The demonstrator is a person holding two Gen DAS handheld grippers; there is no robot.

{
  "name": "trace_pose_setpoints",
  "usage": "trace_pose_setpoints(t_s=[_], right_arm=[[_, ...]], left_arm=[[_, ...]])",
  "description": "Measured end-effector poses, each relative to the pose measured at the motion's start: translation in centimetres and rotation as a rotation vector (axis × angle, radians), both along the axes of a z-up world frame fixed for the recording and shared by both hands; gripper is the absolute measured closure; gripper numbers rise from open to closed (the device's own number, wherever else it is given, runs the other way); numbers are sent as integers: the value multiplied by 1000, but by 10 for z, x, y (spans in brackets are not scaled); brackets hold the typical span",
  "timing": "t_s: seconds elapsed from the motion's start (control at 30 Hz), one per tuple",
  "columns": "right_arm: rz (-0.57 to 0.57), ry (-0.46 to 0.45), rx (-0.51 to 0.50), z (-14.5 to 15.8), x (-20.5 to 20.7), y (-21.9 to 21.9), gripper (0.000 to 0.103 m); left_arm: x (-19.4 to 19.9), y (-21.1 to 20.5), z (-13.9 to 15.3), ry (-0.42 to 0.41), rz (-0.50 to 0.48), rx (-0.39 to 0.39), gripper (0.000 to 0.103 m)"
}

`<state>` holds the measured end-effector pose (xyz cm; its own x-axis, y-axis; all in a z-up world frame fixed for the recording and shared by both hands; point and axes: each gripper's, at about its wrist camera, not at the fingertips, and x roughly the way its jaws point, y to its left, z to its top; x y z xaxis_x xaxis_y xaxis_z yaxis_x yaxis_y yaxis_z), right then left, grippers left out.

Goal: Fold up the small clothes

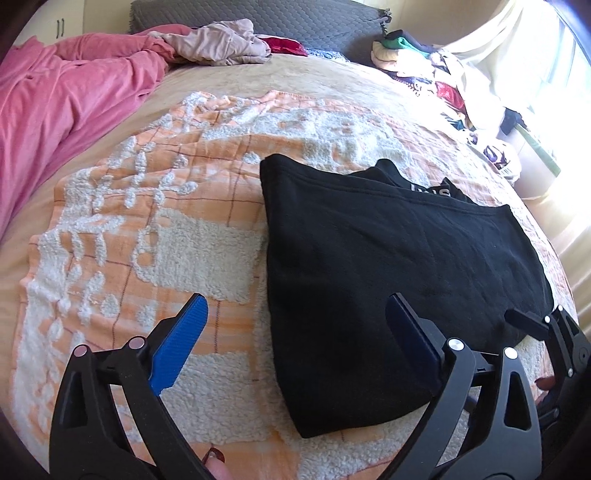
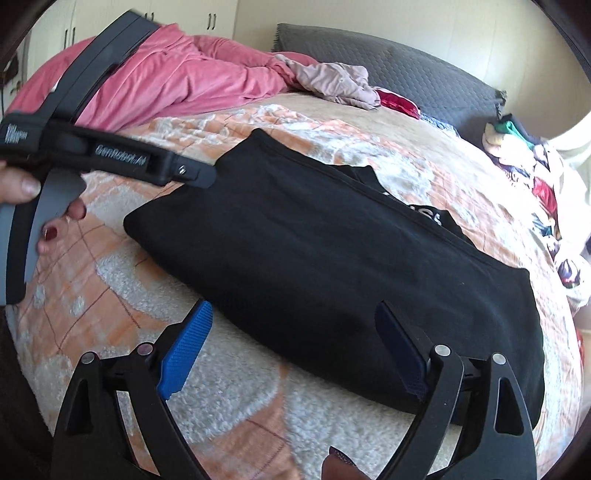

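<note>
On the orange-and-white blanket, a folded black garment lies flat; my left gripper and right gripper hover above it, fingers spread, gripping nothing.

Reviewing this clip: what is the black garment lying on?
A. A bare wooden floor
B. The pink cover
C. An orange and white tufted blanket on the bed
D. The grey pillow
C: the black garment lies flat on the orange and white tufted blanket, apart from the pink cover and the grey pillow.
</note>
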<state>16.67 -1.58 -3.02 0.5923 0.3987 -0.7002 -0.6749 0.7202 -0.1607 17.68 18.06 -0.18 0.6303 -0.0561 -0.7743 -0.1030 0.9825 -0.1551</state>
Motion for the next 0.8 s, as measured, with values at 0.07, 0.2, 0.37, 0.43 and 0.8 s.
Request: trace_pose_setpoints(t_s=[0.07,0.2,0.37,0.43,0.8], right_arm=[[9,-13,-24,-3,-3,9,14],[33,-31,-64,-8,-4,27,14],[49,-75,-118,-15,-4,49,13],[49,-85,-132,-18,-1,57,13],[47,-111,-171,-24,24,91,13]], left_arm=[[0,5,0,3,14,0,10],[2,13,1,9,41,-5,10],[5,22,0,20,66,-16,10],[7,25,-1,24,73,-17,10],[21,37,-4,41,108,-43,10]])
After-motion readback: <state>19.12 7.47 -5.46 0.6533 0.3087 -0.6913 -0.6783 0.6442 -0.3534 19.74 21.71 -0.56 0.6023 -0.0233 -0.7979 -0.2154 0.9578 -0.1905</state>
